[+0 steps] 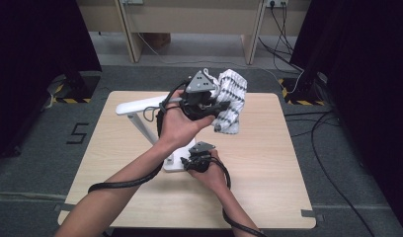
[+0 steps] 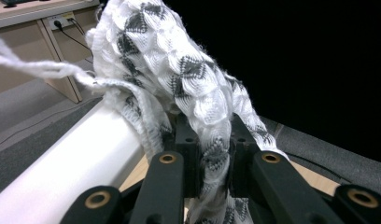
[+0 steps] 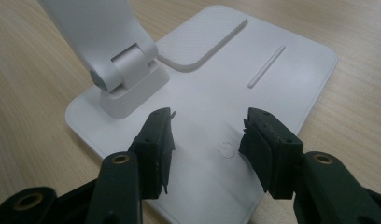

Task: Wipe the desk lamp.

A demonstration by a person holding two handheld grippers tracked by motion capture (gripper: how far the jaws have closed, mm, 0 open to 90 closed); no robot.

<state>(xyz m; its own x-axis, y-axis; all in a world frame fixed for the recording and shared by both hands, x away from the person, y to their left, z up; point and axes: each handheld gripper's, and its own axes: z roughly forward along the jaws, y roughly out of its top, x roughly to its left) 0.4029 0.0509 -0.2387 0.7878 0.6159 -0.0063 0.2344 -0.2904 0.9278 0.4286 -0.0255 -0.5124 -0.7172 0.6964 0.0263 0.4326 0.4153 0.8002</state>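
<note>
The cloth (image 1: pixel 230 98) hangs bunched in the upper centre of the high view, above the far edge of the tabletop (image 1: pixel 268 168), held up off it by the left gripper (image 1: pixel 205 101). The tabletop is pale wood grain, square with rounded corners, and stands on grey carpet. Black curtains close in the upper left and upper right corners of that view, a light wooden bench stands along the top edge, and dark cables trail over the floor at the right.

There is one cloth, one white desk lamp (image 1: pixel 140 118), and two grippers, one in each of the person's hands. The lamp's flat base (image 3: pixel 235 93) lies on the tabletop near the centre of the high view; its arm slants up to the left and its long head reaches toward the cloth.

The cloth is white, knitted in a raised scale-like pattern with dark grey diamond marks, and loose white threads stray from it at the upper left of the left gripper view (image 2: pixel 188 88). There the left gripper's fingers (image 2: pixel 167 175) are closed on a fold of it, with the lamp's white head just beside them at the lower left.

The right gripper (image 3: pixel 207 135) hovers low over the lamp base, its fingers (image 3: pixel 158 140) apart and gripping nothing.
</note>
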